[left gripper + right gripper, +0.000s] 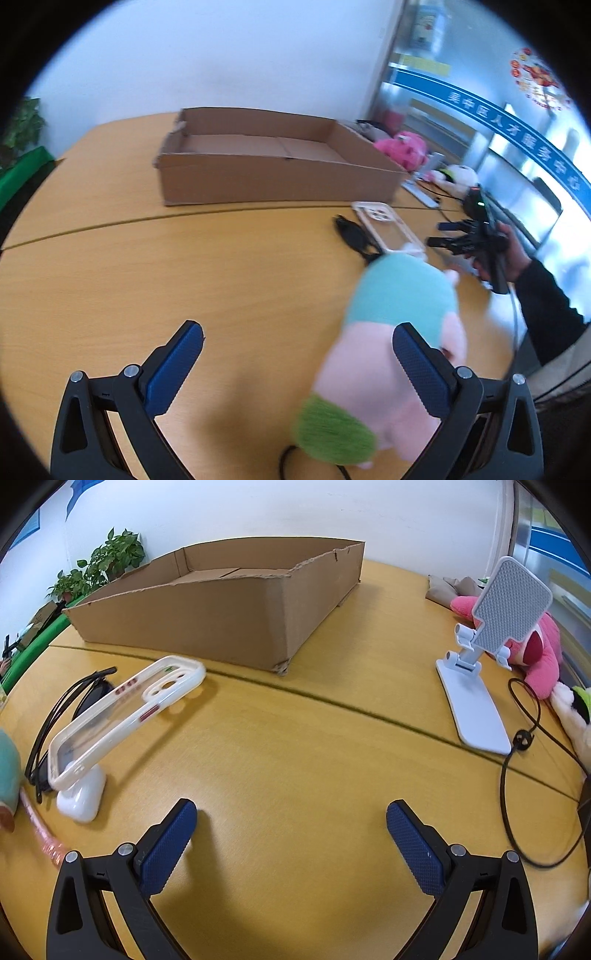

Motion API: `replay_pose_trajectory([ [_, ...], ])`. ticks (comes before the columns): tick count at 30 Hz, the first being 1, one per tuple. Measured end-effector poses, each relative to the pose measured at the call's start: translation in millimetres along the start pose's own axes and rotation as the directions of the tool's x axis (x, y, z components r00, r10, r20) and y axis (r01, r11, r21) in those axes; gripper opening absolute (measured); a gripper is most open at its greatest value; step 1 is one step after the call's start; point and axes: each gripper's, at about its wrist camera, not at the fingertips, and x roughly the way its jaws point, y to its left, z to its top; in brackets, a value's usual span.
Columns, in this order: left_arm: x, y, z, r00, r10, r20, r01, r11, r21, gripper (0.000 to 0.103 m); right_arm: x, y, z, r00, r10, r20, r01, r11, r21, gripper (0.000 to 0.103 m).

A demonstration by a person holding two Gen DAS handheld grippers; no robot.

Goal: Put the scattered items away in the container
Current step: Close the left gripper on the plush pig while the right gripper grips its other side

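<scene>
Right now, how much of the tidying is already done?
Nothing yet: the cardboard box looks empty. Both the left gripper and the right gripper are open, holding nothing. The plush toy, phone case, sunglasses and white earbud case remain on the table.

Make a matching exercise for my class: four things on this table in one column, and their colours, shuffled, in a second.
Things:
1. cardboard box
2. phone stand
3. sunglasses
4. gripper pads

Colours:
A. black
B. blue
C. brown
D. white and grey

Pairs: 1-C, 2-D, 3-A, 4-B
</scene>
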Motion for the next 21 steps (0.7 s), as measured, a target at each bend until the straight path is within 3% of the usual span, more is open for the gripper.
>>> replay_pose_trajectory([
  [3, 8.7, -19.4, -4.2, 0.997, -0.068, -0.03, 0.069, 0.997, 0.028, 0.102, -5.1, 5.7, -7.1, 1.0, 0.003, 0.0, -0.003, 1.0, -0.003, 0.103],
  [6, 28.3, -36.1, -9.7, 0.994, -0.058, -0.089, 0.066, 0.995, 0.081, 0.103, -10.3, 12.8, -13.1, 1.0, 0.002, 0.001, -0.002, 1.0, -0.011, 0.103],
  [11, 48.7, -36.9, -11.6, 0.979, -0.147, -0.142, 0.155, 0.987, 0.048, 0.101, -26.7, 30.6, -17.6, 1.0, 0.001, 0.023, 0.0, 0.999, -0.047, 0.103],
  [15, 49.1, -30.9, -10.3, 0.971, -0.187, -0.15, 0.192, 0.981, 0.02, 0.092, -63.6, 49.2, -12.2, 0.992, 0.026, 0.123, -0.02, 0.998, -0.055, 0.103],
  [21, 52.1, -30.9, -12.6, 0.956, -0.242, -0.169, 0.246, 0.969, 0.007, 0.084, -115.6, 87.5, 5.3, 0.958, 0.118, 0.261, -0.091, 0.99, -0.112, 0.103],
])
